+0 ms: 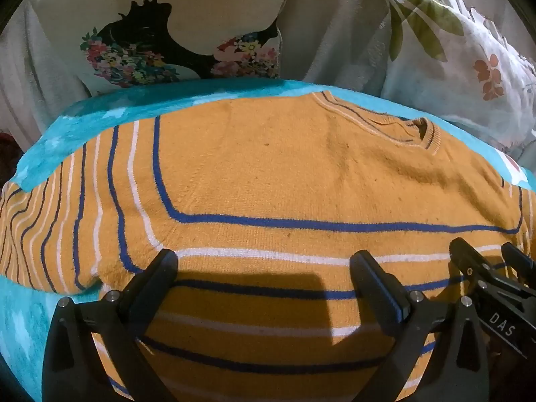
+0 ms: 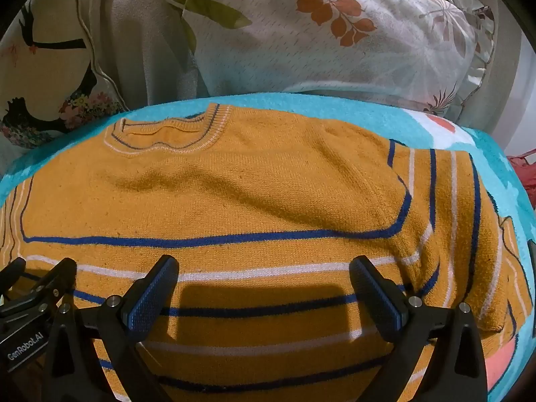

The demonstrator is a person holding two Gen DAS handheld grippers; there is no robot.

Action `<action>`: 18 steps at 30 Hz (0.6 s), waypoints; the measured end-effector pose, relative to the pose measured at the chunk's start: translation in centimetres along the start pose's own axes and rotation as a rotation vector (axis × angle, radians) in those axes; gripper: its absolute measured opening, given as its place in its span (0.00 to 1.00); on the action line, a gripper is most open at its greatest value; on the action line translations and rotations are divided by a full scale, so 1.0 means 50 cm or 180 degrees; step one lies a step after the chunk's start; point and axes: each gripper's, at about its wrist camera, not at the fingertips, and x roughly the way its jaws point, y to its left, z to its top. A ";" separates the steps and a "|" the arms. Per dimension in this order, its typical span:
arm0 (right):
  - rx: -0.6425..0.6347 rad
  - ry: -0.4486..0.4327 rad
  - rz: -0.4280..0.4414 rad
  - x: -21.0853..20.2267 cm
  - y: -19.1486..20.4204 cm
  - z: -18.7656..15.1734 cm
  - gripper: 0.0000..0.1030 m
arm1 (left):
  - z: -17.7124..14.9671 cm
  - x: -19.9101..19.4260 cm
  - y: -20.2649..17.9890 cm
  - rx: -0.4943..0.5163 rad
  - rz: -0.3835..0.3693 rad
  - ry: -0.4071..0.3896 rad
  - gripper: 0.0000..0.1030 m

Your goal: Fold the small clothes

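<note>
Both the left gripper and the right gripper hover side by side, jaws spread wide, holding nothing. Directly beneath and ahead of their fingertips lies the orange striped sweater, spread flat on the turquoise blanket, collar farthest away. Risk: closing here likely pinches one knit layer only, or snags the blanket, skewing the fold. Beyond the collar rest a bird-print cushion and a leaf-print pillow.
</note>
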 end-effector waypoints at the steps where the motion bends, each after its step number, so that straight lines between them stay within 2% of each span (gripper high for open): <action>1: 0.0003 -0.0001 0.0003 0.000 0.000 0.000 1.00 | 0.000 0.000 0.000 0.0004 -0.0006 0.0002 1.00; 10: 0.0001 -0.0003 0.0000 -0.001 0.001 0.000 1.00 | 0.008 0.005 0.005 0.0041 -0.0062 0.0028 1.00; 11: 0.0000 -0.0003 -0.0001 -0.001 0.001 0.000 1.00 | -0.001 -0.009 0.003 -0.0005 0.0024 -0.0004 1.00; 18: 0.0005 -0.0003 0.0007 0.000 0.000 0.000 1.00 | 0.001 -0.010 -0.001 -0.0016 0.0044 0.0003 1.00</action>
